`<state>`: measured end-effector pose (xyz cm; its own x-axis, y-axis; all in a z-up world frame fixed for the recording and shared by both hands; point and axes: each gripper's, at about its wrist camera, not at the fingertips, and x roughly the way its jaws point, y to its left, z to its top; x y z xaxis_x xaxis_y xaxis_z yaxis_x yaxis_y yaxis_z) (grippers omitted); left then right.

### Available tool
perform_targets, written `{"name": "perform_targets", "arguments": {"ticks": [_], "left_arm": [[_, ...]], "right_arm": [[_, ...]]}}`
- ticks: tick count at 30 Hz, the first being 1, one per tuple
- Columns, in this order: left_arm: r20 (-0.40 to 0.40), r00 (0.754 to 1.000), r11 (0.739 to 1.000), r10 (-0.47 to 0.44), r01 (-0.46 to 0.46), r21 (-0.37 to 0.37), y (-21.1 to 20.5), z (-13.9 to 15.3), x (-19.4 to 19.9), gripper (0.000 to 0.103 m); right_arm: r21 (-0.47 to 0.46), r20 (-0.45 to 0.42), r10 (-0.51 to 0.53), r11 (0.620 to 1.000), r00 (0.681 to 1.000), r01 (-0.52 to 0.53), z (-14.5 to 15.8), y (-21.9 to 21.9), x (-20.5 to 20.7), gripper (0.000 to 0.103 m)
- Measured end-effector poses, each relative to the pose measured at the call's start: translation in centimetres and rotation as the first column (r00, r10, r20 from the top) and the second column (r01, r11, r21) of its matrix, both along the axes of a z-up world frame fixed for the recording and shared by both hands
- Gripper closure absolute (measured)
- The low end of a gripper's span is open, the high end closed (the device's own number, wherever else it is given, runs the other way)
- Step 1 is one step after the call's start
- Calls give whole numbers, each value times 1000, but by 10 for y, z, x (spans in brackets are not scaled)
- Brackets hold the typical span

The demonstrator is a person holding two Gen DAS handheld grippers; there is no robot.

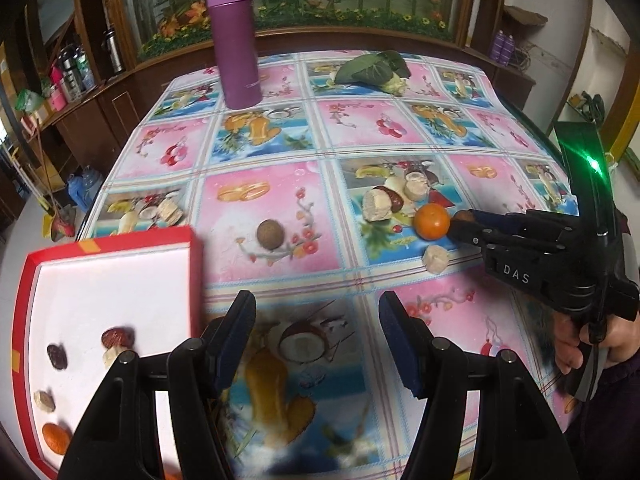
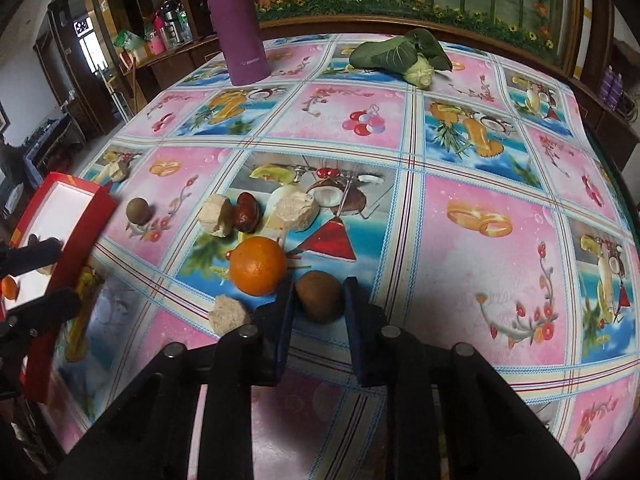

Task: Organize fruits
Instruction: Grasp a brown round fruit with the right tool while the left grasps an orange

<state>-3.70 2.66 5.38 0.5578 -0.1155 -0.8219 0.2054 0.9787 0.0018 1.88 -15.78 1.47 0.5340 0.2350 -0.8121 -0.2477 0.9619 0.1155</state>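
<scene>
In the right wrist view my right gripper [image 2: 319,283] has its pads against both sides of a round brown fruit [image 2: 320,298] that rests on the tablecloth. An orange [image 2: 258,266] touches its left finger, with a pale chunk [image 2: 229,315] just below. A red date [image 2: 247,212], two pale pieces and a second brown fruit [image 2: 138,211] lie farther off. My left gripper [image 1: 318,336] is open and holds nothing, beside the red box [image 1: 196,280]. The box holds a red date [image 1: 116,338], a dark fruit, a pale piece and an orange [image 1: 56,438]. The right gripper [image 1: 460,220] shows beside the orange [image 1: 431,221].
A tall purple flask [image 1: 236,40] stands at the table's far left. A leafy green vegetable [image 1: 374,68] lies at the far middle. A wooden cabinet runs behind the table. A hand [image 1: 576,344] holds the right gripper's handle at the right edge.
</scene>
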Motion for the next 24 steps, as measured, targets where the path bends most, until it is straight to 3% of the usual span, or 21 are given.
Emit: {"name": "perform_targets", "arguments": {"ticks": [5, 12, 22, 24], "left_arm": [[-19, 999, 999, -46, 46, -18, -22, -5, 17, 39], [-58, 993, 994, -102, 100, -47, -59, -16, 42, 39], [-75, 988, 990, -134, 130, -52, -87, -28, 64, 40], [-76, 988, 991, -131, 127, -50, -87, -31, 68, 52]], "right_arm": [[48, -20, -99, 994, 995, 100, 4, -24, 6, 77], [134, -55, -250, 957, 967, 255, 9, -62, 11, 77], [173, -69, -261, 948, 963, 269, 9, -68, 12, 77], [181, -66, -265, 945, 962, 273, 10, -69, 11, 77]]}}
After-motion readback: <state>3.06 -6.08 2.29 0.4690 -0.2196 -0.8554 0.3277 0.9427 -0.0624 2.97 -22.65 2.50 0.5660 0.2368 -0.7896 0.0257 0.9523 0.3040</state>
